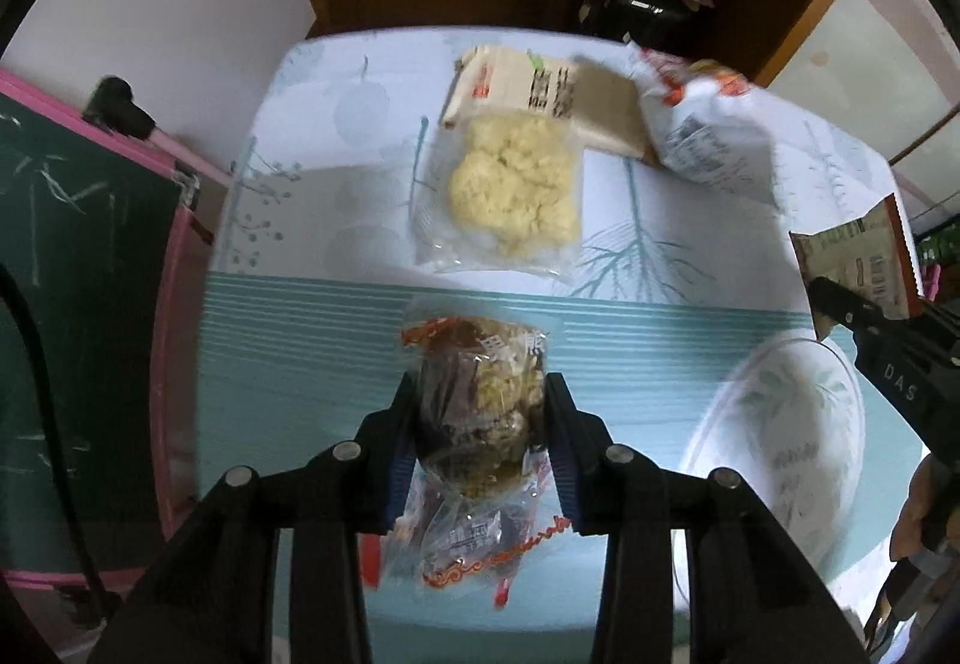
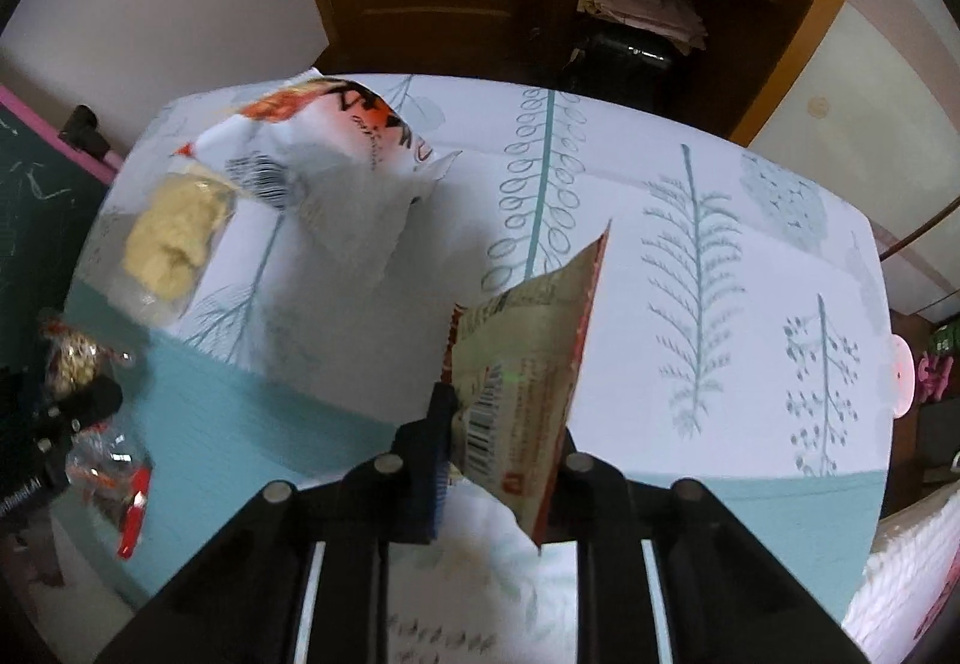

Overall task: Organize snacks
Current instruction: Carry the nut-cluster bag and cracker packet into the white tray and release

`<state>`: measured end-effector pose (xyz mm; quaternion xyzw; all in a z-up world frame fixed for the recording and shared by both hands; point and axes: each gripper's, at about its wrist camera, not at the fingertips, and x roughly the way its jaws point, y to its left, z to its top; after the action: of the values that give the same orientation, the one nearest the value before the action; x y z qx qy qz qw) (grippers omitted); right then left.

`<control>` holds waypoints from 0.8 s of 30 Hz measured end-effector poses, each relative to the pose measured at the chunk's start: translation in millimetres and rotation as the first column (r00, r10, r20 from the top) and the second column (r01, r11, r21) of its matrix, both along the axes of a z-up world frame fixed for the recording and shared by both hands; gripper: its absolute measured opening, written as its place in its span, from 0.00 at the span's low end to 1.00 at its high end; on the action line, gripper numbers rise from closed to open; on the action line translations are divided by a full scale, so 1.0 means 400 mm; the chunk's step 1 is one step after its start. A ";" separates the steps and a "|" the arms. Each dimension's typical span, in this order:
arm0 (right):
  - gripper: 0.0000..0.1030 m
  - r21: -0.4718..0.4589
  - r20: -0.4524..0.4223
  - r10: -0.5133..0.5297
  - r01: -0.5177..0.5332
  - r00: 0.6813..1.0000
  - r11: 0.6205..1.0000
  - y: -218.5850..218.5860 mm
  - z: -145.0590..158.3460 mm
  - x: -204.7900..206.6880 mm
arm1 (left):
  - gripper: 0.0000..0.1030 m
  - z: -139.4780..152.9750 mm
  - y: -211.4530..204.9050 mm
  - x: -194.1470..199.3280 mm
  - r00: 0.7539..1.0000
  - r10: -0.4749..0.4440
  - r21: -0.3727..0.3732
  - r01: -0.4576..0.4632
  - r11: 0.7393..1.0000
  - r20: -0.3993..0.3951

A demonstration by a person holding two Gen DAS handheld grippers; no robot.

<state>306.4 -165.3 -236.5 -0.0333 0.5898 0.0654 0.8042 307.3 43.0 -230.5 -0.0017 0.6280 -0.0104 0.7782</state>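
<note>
Fingers of the left gripper (image 1: 480, 436) press from both sides on a clear packet of dark snacks (image 1: 480, 412), held above the teal-striped edge of the desk (image 1: 300, 364). At four o'clock from it lies a leaf-patterned plate (image 1: 780, 424). At twelve o'clock, farther out, a clear bag of pale yellow crumbly snack (image 1: 516, 184) rests on the desk, its far end lying over a tan flat packet (image 1: 540, 90). Touching that packet's right end, a white and orange bag (image 1: 702, 123) lies crumpled.

On the right, the right gripper (image 2: 501, 454) has its fingers closed on the lower end of a beige and red packet (image 2: 528, 364) with a barcode, tilted up above the plate's rim. At ten o'clock from it, well apart, sits the white and orange bag, the yellow snack just beside it.
</note>
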 end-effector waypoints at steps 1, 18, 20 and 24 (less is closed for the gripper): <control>0.18 0.008 0.011 -0.005 0.005 1.000 1.000 -0.005 0.020 -0.018 | 0.36 0.020 -0.001 -0.011 1.000 -0.004 0.004 0.004 1.000 0.005; 0.18 0.135 0.217 -0.065 0.036 0.974 0.990 -0.038 0.408 -0.320 | 0.36 0.504 0.099 -0.292 0.973 -0.073 -0.105 0.098 0.990 0.218; 0.18 0.144 0.239 -0.067 0.032 0.969 0.989 -0.030 0.449 -0.362 | 0.36 0.541 0.101 -0.338 0.966 -0.090 -0.121 0.123 0.985 0.242; 0.18 0.160 0.272 -0.070 0.027 0.960 0.987 -0.009 0.523 -0.442 | 0.36 0.580 0.096 -0.419 0.955 -0.127 -0.141 0.169 0.975 0.269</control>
<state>129.7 -169.0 -27.1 0.0347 0.4656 0.0860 0.8801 139.6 81.6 1.4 -0.0167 0.5168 -0.1203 0.8474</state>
